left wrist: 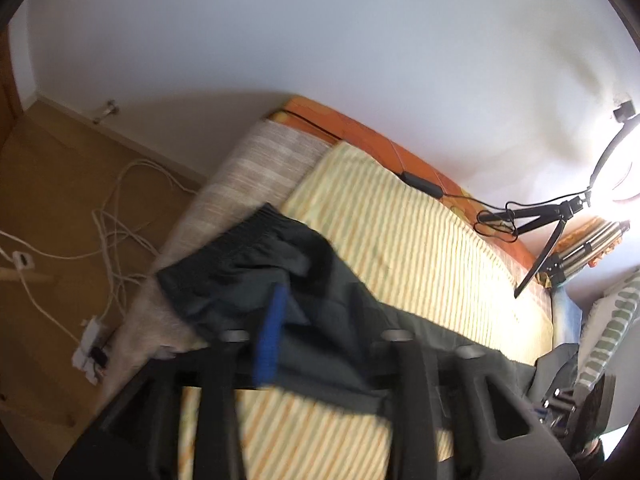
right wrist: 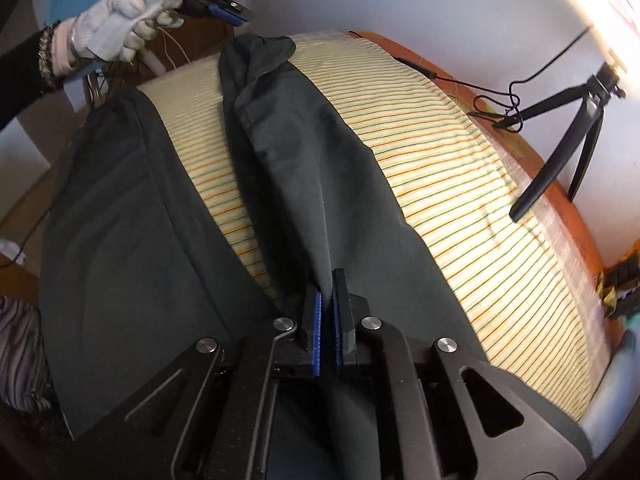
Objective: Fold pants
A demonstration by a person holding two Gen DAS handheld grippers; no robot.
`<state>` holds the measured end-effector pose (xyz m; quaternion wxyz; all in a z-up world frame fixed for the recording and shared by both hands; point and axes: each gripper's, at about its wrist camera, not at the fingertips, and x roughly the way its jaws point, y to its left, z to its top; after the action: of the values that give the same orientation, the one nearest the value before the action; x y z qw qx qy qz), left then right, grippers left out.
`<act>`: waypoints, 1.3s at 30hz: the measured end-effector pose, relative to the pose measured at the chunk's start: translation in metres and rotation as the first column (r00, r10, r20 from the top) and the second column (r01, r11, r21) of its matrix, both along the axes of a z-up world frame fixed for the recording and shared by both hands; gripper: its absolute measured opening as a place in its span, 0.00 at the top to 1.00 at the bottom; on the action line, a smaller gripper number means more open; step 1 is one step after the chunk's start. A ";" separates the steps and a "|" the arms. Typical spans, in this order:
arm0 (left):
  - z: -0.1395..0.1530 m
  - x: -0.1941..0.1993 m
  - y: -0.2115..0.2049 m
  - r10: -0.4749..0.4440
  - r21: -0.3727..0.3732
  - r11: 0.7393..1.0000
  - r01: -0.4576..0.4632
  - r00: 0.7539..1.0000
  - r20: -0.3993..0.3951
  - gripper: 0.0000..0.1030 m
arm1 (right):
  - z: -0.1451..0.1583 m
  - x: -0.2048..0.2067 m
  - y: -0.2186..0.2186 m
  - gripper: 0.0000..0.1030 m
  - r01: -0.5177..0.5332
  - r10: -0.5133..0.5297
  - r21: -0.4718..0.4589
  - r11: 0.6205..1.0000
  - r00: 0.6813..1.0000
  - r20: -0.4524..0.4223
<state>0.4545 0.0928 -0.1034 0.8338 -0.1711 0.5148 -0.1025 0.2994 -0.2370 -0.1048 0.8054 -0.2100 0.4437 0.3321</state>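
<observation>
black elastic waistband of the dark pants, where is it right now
In the left wrist view the black elastic waistband sits left of centre, at the striped sheet's left edge by the grey mattress side, beyond the left gripper.

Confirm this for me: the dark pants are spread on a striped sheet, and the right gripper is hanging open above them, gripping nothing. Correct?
Not quite. The right wrist view shows the right gripper shut on a fold of the dark pants, not hanging open. The rest holds: the pants are spread on the striped sheet.
</observation>
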 end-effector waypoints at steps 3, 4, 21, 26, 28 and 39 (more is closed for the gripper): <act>-0.010 0.011 -0.018 -0.021 -0.037 0.999 0.020 0.999 -0.034 0.49 | -0.003 -0.011 0.005 0.95 -0.015 0.015 -0.012 1.000 1.000 0.006; -0.016 0.016 -0.026 -0.028 -0.038 0.999 0.025 0.998 -0.063 0.45 | -0.004 -0.014 0.007 0.95 -0.022 0.022 -0.014 1.000 1.000 0.006; -0.035 0.015 -0.030 0.012 0.097 0.995 -0.007 0.999 -0.048 0.98 | 0.010 -0.023 0.005 0.96 0.026 -0.020 -0.043 0.999 0.993 0.116; 0.004 -0.013 -0.010 0.012 0.057 0.998 -0.014 0.999 0.035 0.98 | 0.033 -0.022 0.003 0.97 0.072 -0.065 -0.038 0.997 0.985 0.162; 0.020 -0.027 -0.004 0.014 0.040 0.999 -0.016 0.998 0.062 0.98 | 0.041 -0.026 0.005 0.97 0.079 -0.071 -0.037 0.996 0.982 0.174; 0.061 -0.113 0.018 0.014 -0.061 0.998 -0.007 0.992 0.122 0.98 | 0.104 -0.101 0.012 0.97 0.053 -0.041 -0.051 0.997 0.976 0.212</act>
<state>0.3412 0.1105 -0.0421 0.8589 -0.1921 0.4584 -0.1239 0.1982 -0.2250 -0.0013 0.8493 -0.2562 0.3698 0.2763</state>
